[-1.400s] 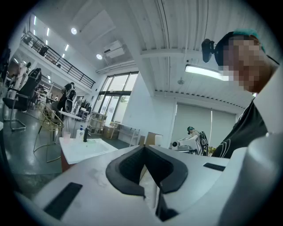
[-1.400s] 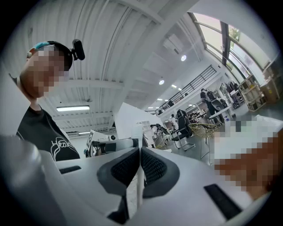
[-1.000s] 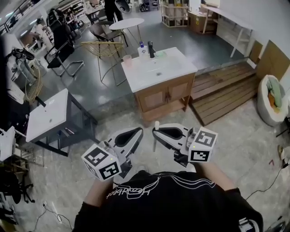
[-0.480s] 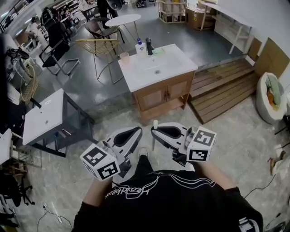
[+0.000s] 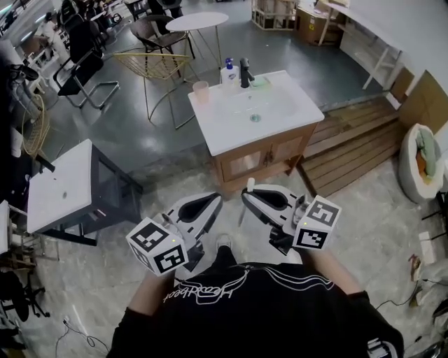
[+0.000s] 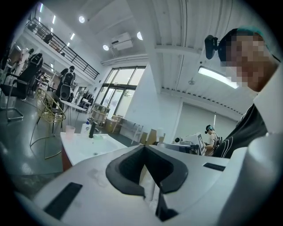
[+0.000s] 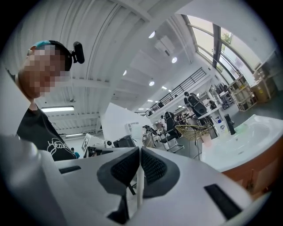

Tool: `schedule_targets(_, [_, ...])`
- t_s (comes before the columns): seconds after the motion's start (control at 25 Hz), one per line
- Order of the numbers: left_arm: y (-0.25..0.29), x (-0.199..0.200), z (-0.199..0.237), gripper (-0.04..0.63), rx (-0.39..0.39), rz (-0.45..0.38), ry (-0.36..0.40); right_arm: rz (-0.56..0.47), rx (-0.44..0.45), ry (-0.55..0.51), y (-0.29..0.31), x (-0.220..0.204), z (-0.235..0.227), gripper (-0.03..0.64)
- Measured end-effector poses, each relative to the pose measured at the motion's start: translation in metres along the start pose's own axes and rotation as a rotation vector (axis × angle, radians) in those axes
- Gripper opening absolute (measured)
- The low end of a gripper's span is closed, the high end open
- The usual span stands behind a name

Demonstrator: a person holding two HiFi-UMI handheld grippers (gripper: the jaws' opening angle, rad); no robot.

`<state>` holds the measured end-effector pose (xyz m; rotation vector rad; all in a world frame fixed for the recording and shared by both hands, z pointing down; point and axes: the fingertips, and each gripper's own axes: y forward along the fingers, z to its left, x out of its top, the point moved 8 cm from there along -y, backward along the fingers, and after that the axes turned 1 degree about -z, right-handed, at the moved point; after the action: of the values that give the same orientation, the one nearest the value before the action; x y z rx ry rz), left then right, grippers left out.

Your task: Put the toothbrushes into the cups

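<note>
My right gripper (image 5: 246, 196) is shut on a white toothbrush (image 5: 249, 189), which stands upright across its jaws; in the right gripper view its handle (image 7: 139, 187) runs between the dark pads. My left gripper (image 5: 213, 201) is beside it with its jaw tips together; a pale strip shows between its pads (image 6: 132, 170) that I cannot make out. Ahead stands a white sink vanity (image 5: 287, 119) with a pink cup (image 5: 201, 91) at its left corner, also seen as the pink cup (image 6: 70, 130) in the left gripper view. Both grippers hang well short of the vanity, above the floor.
On the vanity stand a black faucet (image 5: 246, 72) and a soap bottle (image 5: 229, 70). A grey table (image 5: 63, 185) is at the left, a wire chair (image 5: 150, 66) and a round table (image 5: 194, 21) behind. Wooden steps (image 5: 350, 150) and a pet bed (image 5: 423, 157) lie at the right.
The vanity has come closer and sits lower in the head view; a shoe now shows under the grippers. Both grippers keep side by side, the toothbrush still in the right one.
</note>
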<state>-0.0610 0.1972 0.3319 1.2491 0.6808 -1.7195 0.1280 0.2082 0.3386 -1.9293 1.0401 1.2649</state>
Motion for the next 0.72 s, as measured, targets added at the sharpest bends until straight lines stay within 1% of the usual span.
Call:
schedule_targets(0.24, [0.028,0.035,0.097,0.005,-0.015,0.016,-0.016,0.004,-0.053,0.018,0.065,0.022,-0.068,0.034])
schedule_targets(0.44, [0.046,0.060,0.183,0.005,-0.026,0.024,-0.015,0.007,-0.097,-0.004,0.126,0.040,-0.124,0.034])
schedule_targets(0.52, [0.049,0.066,0.202,0.005,-0.037,0.018,-0.025,0.010,-0.112,-0.027,0.141,0.045,-0.133,0.034])
schedule_targets(0.64, [0.053,0.073,0.218,0.005,-0.044,0.010,-0.029,0.009,-0.134,-0.068,0.153,0.052,-0.141,0.034])
schedule_targets(0.72, [0.055,0.076,0.227,0.005,-0.053,0.007,-0.027,0.009,-0.149,-0.069,0.158,0.056,-0.147,0.034])
